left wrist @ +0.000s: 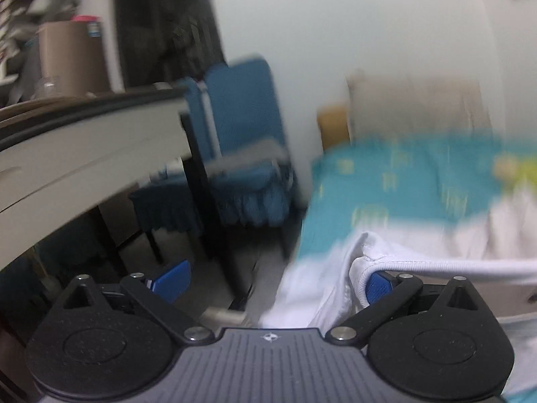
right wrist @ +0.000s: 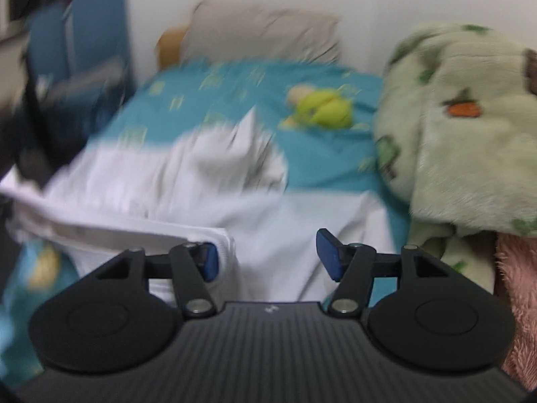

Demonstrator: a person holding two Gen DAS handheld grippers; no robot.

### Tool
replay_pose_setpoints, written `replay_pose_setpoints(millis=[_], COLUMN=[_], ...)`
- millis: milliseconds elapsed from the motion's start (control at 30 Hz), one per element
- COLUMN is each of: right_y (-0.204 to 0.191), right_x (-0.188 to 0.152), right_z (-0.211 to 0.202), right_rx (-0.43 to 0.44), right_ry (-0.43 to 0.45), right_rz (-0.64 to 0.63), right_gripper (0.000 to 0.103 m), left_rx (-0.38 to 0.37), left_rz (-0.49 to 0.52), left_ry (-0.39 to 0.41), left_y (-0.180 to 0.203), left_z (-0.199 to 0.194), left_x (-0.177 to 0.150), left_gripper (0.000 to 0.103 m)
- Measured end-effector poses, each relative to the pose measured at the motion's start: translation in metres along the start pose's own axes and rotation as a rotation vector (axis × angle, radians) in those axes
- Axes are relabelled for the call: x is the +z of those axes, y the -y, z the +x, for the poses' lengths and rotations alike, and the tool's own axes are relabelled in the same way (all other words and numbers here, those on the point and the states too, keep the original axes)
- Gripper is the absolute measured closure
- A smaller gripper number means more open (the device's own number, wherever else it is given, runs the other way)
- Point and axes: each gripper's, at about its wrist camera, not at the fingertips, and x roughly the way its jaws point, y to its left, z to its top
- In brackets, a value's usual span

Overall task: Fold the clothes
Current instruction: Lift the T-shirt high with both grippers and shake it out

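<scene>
A white garment [right wrist: 208, 181] lies on the teal bed sheet [right wrist: 235, 84]; both views are motion-blurred. In the left wrist view the garment [left wrist: 419, 245] hangs at the right, its ribbed hem draped over the right blue fingertip [left wrist: 379, 287]. My left gripper [left wrist: 275, 283] is open, jaws wide apart, at the bed's left edge. My right gripper [right wrist: 268, 258] is open above the garment's near part; the hem lies against its left fingertip [right wrist: 209, 262].
A green fleece blanket [right wrist: 470, 127] is piled at right over pink fabric [right wrist: 517, 302]. A green plush toy [right wrist: 322, 107] and a pillow [right wrist: 261, 30] lie further back. A blue chair [left wrist: 241, 141] and a desk [left wrist: 84, 154] stand left of the bed.
</scene>
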Motion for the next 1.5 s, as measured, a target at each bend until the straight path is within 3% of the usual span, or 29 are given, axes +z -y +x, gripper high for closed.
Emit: replay_pose_setpoints(millis=[133, 367, 500, 667, 800, 933, 1067, 1133, 1300, 1500], right_y=[0.011, 0.034, 0.051, 0.073, 0.093, 0.101, 0.097, 0.094, 0.075, 0.051], right_x=[0.049, 0.165, 0.223, 0.282, 0.313, 0.332, 0.339, 0.338, 0.328, 0.311], right_z=[-0.038, -0.143, -0.222, -0.326, -0.392, -0.411, -0.381, -0.351, -0.238, -0.048], right_rx=[-0.029, 0.015, 0.014, 0.022, 0.048, 0.073, 0.081, 0.084, 0.059, 0.016], right_ry=[0.176, 0.467, 0.618, 0.768, 0.832, 0.803, 0.72, 0.668, 0.523, 0.342], right_rz=[0.074, 0.172, 0.192, 0.203, 0.194, 0.164, 0.128, 0.117, 0.089, 0.066], right_gripper=[0.043, 0.043, 0.043, 0.043, 0.041, 0.041, 0.041, 0.041, 0.041, 0.041], left_rx=[-0.008, -0.032, -0.044, -0.036, -0.016, -0.002, -0.023, -0.038, -0.058, -0.097], left_rz=[-0.131, -0.301, -0.286, -0.221, -0.16, -0.085, -0.035, -0.026, -0.011, 0.006], left_ry=[0.173, 0.421, 0.578, 0.772, 0.854, 0.842, 0.762, 0.703, 0.545, 0.368], left_y=[-0.018, -0.053, -0.068, -0.086, -0.092, -0.092, -0.079, -0.067, -0.02, 0.047], left_z=[-0.051, -0.147, -0.217, -0.32, -0.392, -0.417, -0.393, -0.361, -0.223, -0.021], left_x=[0.052, 0.184, 0.26, 0.327, 0.363, 0.387, 0.393, 0.39, 0.36, 0.306], left_gripper=[0.0, 0.0, 0.0, 0.0, 0.0, 0.0, 0.0, 0.0, 0.0, 0.0])
